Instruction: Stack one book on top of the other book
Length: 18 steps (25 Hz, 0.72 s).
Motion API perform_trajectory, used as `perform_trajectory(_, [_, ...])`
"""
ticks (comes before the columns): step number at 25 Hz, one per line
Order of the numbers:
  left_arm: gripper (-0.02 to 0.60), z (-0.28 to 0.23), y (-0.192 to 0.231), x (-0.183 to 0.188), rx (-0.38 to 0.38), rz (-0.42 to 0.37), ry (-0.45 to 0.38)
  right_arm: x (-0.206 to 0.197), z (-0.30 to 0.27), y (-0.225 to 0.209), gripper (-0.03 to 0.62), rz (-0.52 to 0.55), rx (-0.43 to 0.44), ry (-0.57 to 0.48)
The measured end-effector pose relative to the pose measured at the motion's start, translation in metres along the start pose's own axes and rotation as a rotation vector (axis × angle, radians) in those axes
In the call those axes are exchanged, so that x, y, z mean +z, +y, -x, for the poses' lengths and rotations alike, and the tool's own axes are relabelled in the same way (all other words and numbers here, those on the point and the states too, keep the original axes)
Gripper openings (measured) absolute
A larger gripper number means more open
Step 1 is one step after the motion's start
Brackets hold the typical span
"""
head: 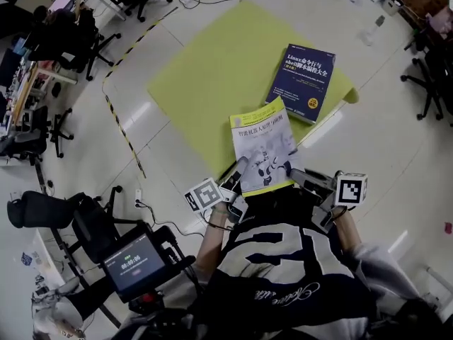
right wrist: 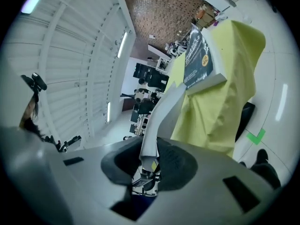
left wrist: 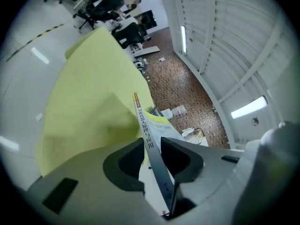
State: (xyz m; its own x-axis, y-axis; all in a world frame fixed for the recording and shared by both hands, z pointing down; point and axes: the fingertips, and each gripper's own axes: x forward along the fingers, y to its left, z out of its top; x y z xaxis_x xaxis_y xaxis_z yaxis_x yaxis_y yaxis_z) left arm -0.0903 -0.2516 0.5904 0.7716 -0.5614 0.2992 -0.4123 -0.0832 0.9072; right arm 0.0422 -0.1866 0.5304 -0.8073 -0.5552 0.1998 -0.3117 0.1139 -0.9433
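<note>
A white and yellow book [head: 263, 147] hangs over the near edge of the yellow-green table [head: 205, 69], held from both sides. My left gripper [head: 237, 170] is shut on its left edge; in the left gripper view the spine [left wrist: 149, 139] runs between the jaws of my left gripper [left wrist: 152, 150]. My right gripper [head: 297, 177] is shut on the book's right edge, seen as a pale curved edge [right wrist: 161, 114] between the jaws of my right gripper [right wrist: 151, 157]. A dark blue book [head: 302, 82] lies flat on the table's far right part, and it shows beyond the held book [right wrist: 197, 60].
Black and yellow tape [head: 120, 122] runs on the floor left of the table. Office chairs [head: 42, 211] stand at the left and another [head: 432, 76] at the right. A small screen on a stand [head: 134, 263] sits at the lower left.
</note>
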Motion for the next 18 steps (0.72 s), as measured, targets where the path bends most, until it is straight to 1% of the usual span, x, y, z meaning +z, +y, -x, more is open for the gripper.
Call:
perform_trajectory(4, [0.114, -0.007, -0.041, 0.016, 0.008, -0.191, 0.011, 0.016, 0.015, 0.016, 0.078, 0.031, 0.024, -0.055])
perform_trajectory(7, [0.114, -0.031, -0.077, 0.030, -0.021, -0.315, 0.029, 0.043, 0.030, 0.025, 0.078, 0.060, 0.040, -0.114])
perform_trajectory(9, [0.114, -0.057, -0.093, 0.042, -0.049, -0.373, 0.047, 0.066, 0.037, 0.024, 0.078, 0.082, 0.036, -0.158])
perform_trajectory(12, [0.115, -0.108, -0.105, 0.052, -0.064, -0.461, 0.100, 0.105, 0.045, 0.010, 0.081, 0.142, -0.005, -0.212])
perform_trajectory(15, [0.117, -0.167, -0.112, 0.051, -0.050, -0.559, 0.180, 0.140, 0.058, -0.016, 0.086, 0.173, -0.084, -0.247])
perform_trajectory(18, [0.117, -0.223, -0.110, 0.043, -0.021, -0.603, 0.255, 0.170, 0.074, -0.048, 0.086, 0.156, -0.156, -0.281])
